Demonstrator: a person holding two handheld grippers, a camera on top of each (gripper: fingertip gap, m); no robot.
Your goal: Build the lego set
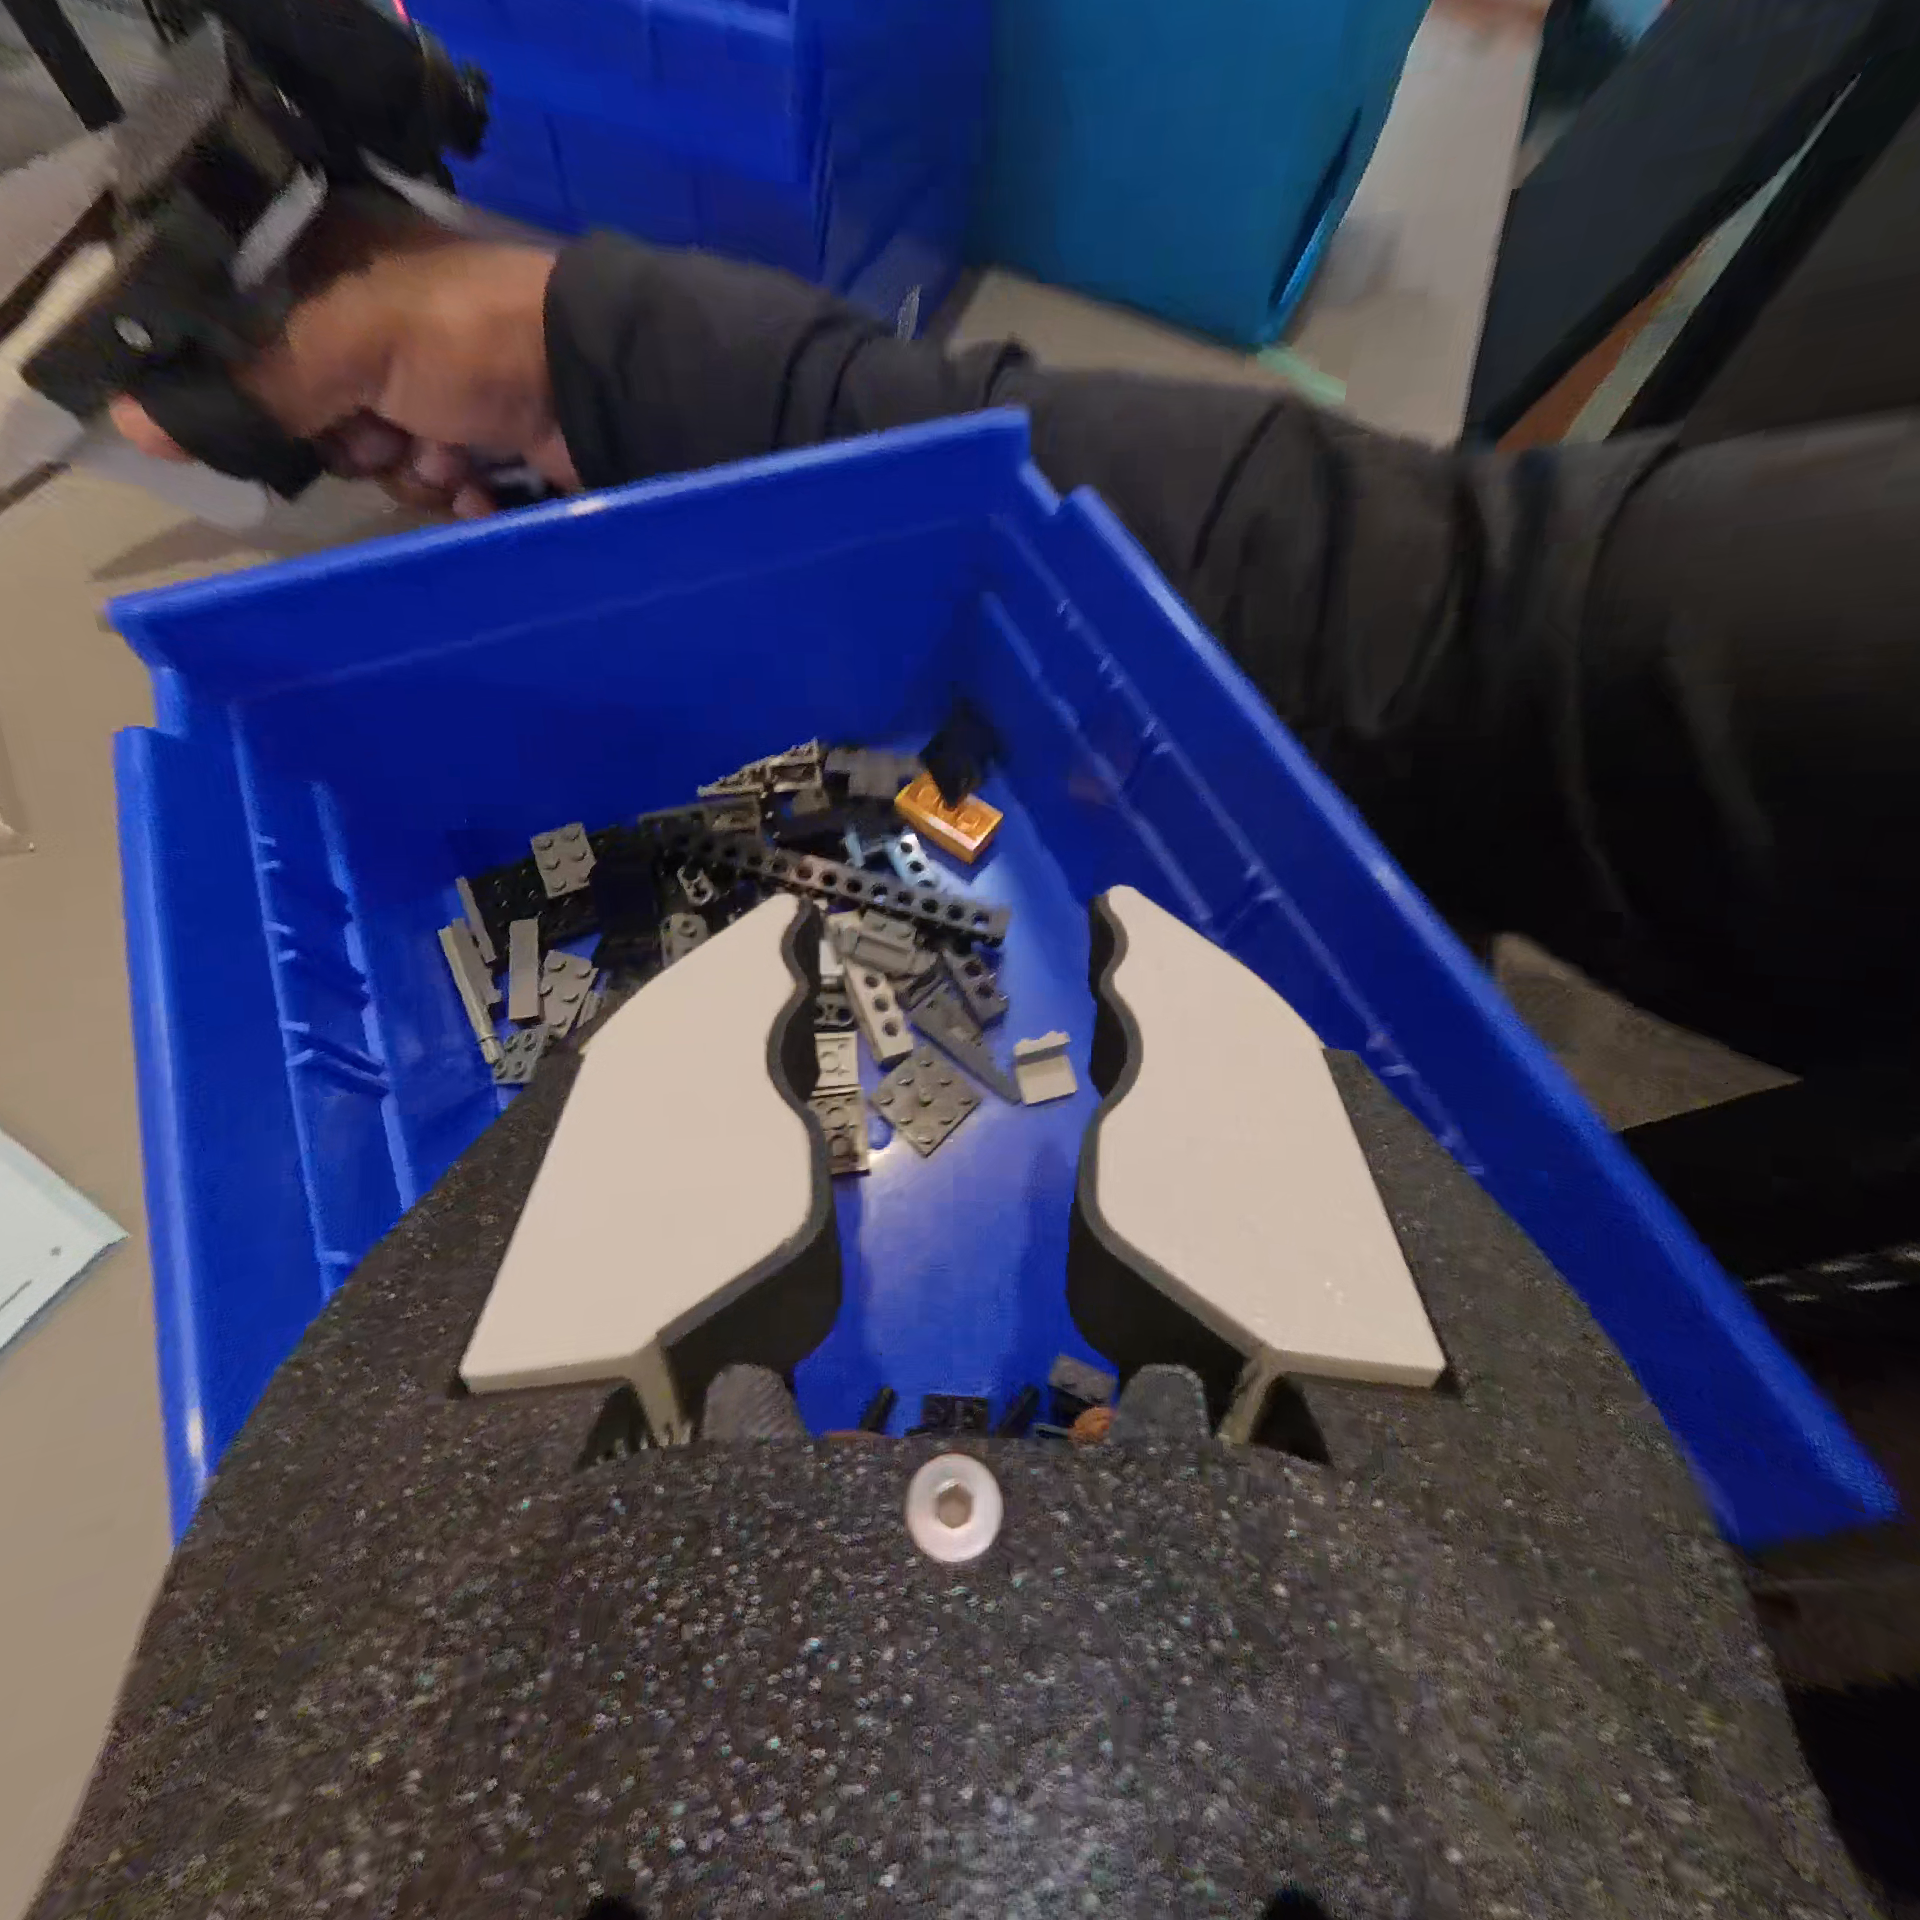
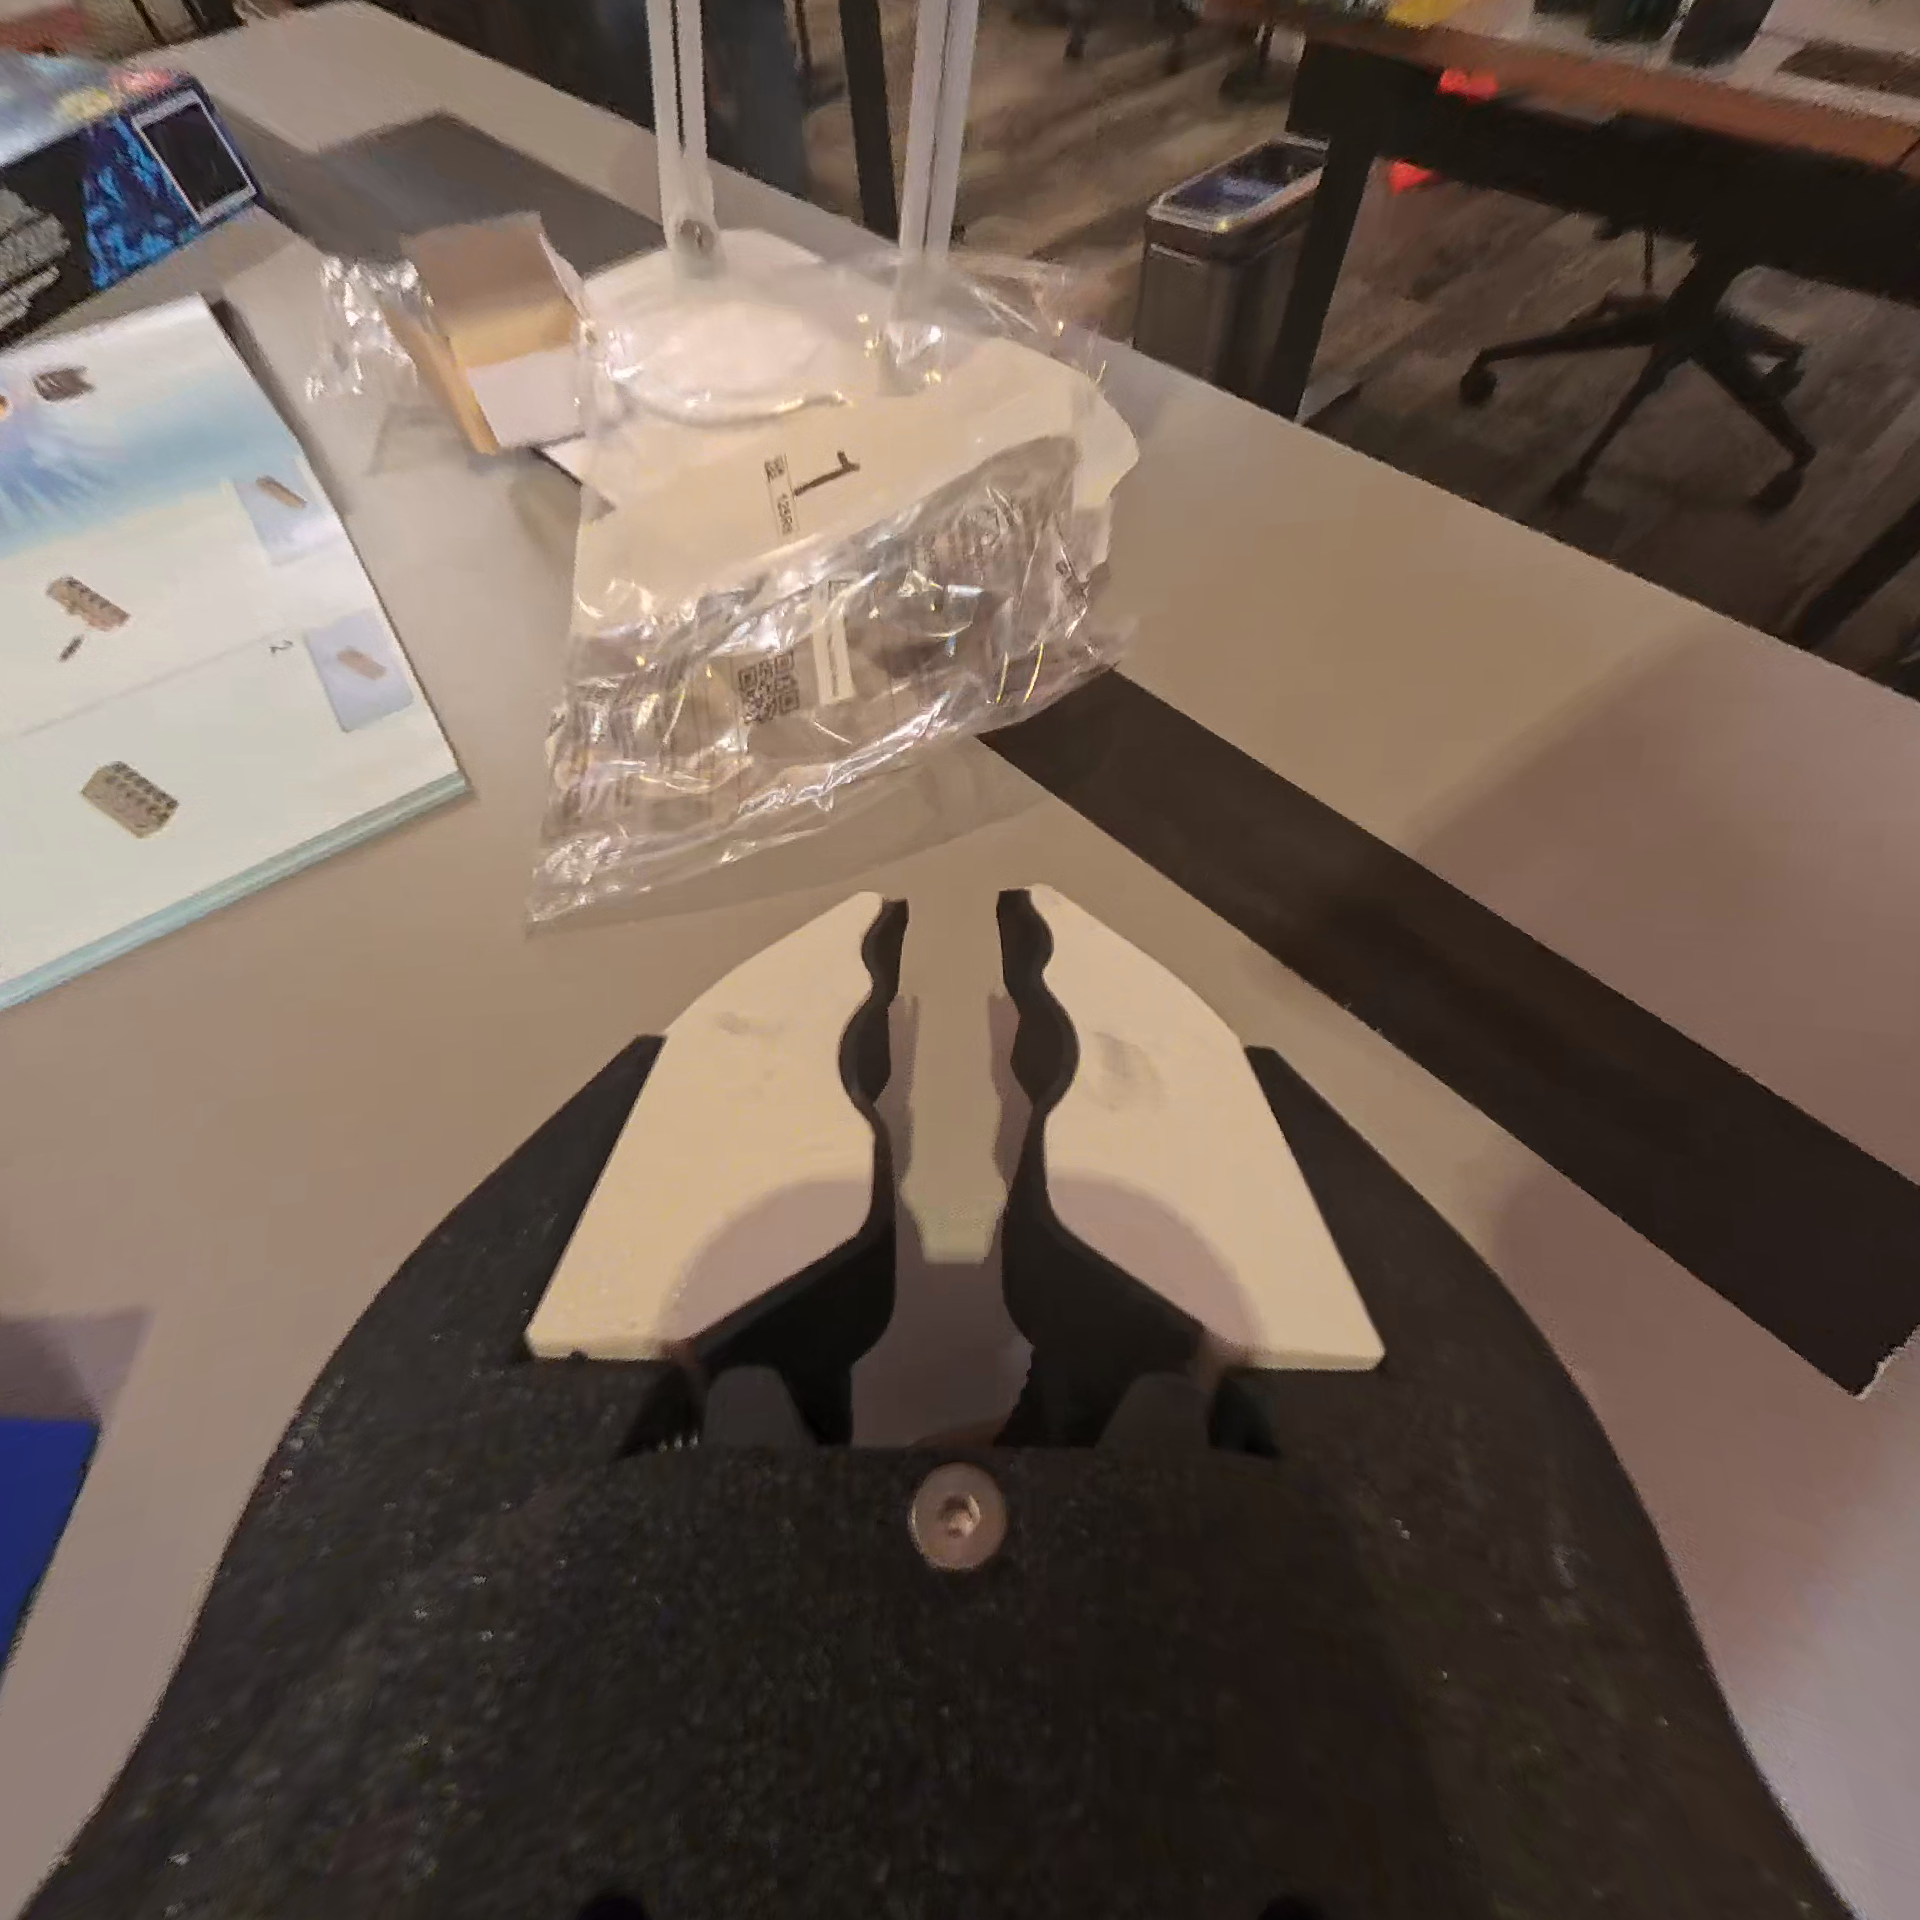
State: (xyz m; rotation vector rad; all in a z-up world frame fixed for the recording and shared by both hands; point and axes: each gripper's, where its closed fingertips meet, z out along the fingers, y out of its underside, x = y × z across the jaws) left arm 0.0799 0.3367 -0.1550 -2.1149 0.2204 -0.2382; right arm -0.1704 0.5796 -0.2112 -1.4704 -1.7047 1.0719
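Left claw (image 1: 951,914) hangs open over loose bricks (image 1: 748,935) in the blue bin (image 1: 561,623); right claw (image 2: 951,914), narrowly parted and empty, faces the clear bag (image 2: 831,665) at twelve o'clock on the surface (image 2: 312,1091).

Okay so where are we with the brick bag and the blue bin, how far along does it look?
Looks done: grey and black bricks and one orange brick lie loose in the blue bin, and the clear plastic bag lies crumpled on the table. In hand: nothing; the left gripper is open over the bricks, the right gripper open just short of the bag. Left: the bricks are unassembled beside the open instruction booklet.
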